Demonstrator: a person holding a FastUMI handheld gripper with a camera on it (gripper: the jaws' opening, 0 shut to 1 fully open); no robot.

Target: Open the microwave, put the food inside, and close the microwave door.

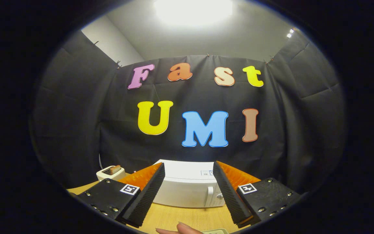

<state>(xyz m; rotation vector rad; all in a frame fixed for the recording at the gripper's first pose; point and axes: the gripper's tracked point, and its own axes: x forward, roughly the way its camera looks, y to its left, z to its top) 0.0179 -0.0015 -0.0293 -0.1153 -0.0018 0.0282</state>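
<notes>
A white microwave (187, 185) stands on the wooden table (177, 217) against the booth wall, door closed, with its handle (209, 196) and a knob toward its right side. My gripper (188, 170) is open and held above the table, well short of the microwave, which shows in the gap between the fingers (148, 191). Nothing is between them. Below the fingers, a person's fingertips (180, 229) rest on the table beside the edge of a pale object (216, 231); I cannot tell what that object is.
A white toaster (109, 173) with a slice of bread (115, 169) sticking up from it stands to the left of the microwave. Bare table lies between the fingers and the microwave's front.
</notes>
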